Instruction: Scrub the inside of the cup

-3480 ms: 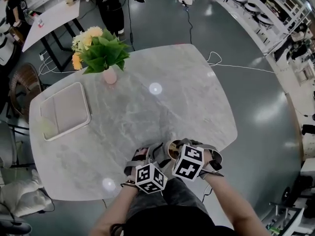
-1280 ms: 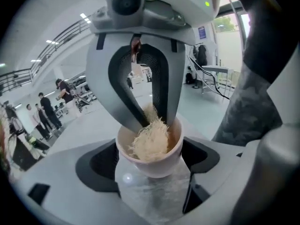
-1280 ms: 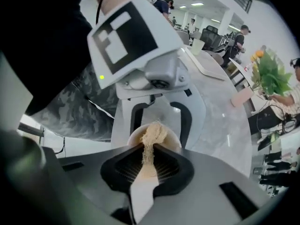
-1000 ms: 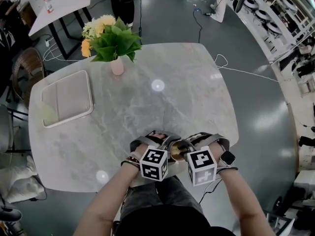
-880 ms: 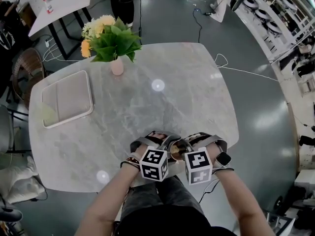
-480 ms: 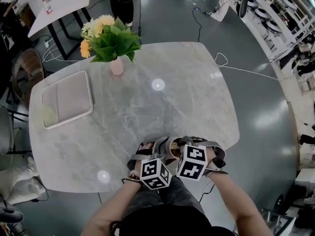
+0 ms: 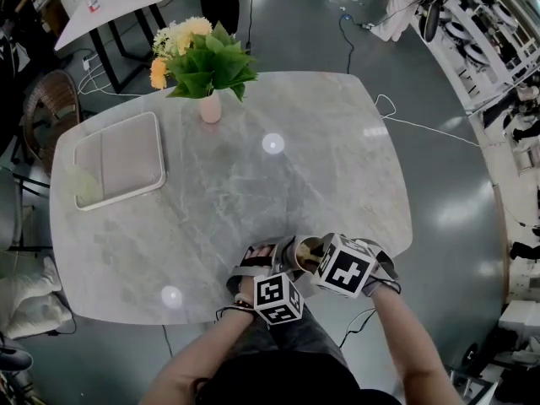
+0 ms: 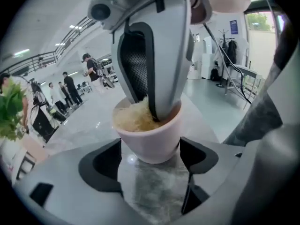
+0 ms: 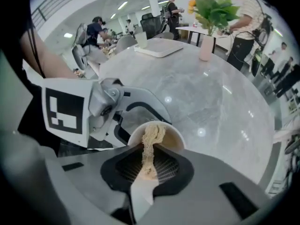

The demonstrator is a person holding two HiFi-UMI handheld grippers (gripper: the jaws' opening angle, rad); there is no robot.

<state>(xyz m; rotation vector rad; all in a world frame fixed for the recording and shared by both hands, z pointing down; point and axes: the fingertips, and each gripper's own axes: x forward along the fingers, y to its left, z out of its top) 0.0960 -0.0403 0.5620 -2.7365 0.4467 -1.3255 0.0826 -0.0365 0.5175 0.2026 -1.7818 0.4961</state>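
Note:
A small pale pink cup (image 7: 307,248) stands near the table's front edge. My left gripper (image 7: 268,263) is shut on the cup (image 8: 148,142), with its dark pads (image 8: 100,167) against both sides. A beige fibrous scrubber (image 8: 133,117) sits inside. My right gripper (image 7: 324,255) comes down from above and is shut on the scrubber (image 9: 151,146), whose free end reaches into the cup (image 9: 176,138). In the left gripper view one right finger (image 8: 161,55) dips past the rim. The cup's bottom is hidden by the scrubber.
A pink vase with yellow flowers and green leaves (image 7: 208,99) stands at the far side of the grey marble table (image 7: 253,175). A white tray (image 7: 118,160) lies at the left. A chair (image 7: 44,108) stands beyond the left edge. People stand by another table behind.
My right gripper has tilted and swung left over the cup, its marker cube turning with it, and the scrubber moved inside. The left gripper keeps hold of the cup in nearly the same place.

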